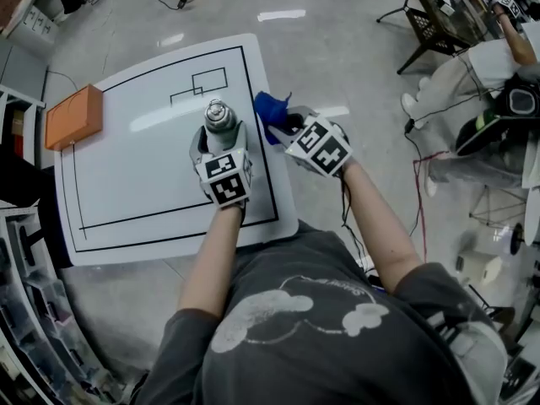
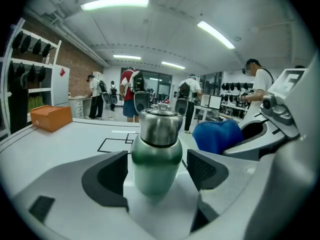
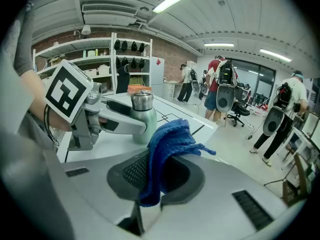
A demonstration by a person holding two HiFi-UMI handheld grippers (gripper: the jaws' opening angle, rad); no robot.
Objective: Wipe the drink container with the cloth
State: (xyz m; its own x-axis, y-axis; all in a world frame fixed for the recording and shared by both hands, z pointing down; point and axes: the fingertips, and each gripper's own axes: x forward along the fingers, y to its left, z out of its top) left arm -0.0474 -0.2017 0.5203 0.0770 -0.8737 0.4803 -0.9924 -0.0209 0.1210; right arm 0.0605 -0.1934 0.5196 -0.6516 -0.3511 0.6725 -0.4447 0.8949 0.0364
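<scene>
The drink container (image 1: 219,118), a green bottle with a steel top, stands upright on the white board (image 1: 126,175). My left gripper (image 1: 218,138) surrounds its lower body; in the left gripper view the bottle (image 2: 157,149) sits between the dark pads (image 2: 107,176) with a thin gap on each side, so the gripper (image 2: 157,173) is open. My right gripper (image 1: 285,125) hovers just right of the bottle, past the board's right edge, shut on a blue cloth (image 1: 270,108). In the right gripper view the cloth (image 3: 167,144) hangs pinched between the jaws, with the bottle (image 3: 142,116) behind it.
An orange box (image 1: 74,116) lies at the board's far left corner. Black outlines are drawn on the board beyond the bottle. A black stand (image 1: 430,24) and a person (image 1: 472,74) are on the floor to the right. Shelves line the left side.
</scene>
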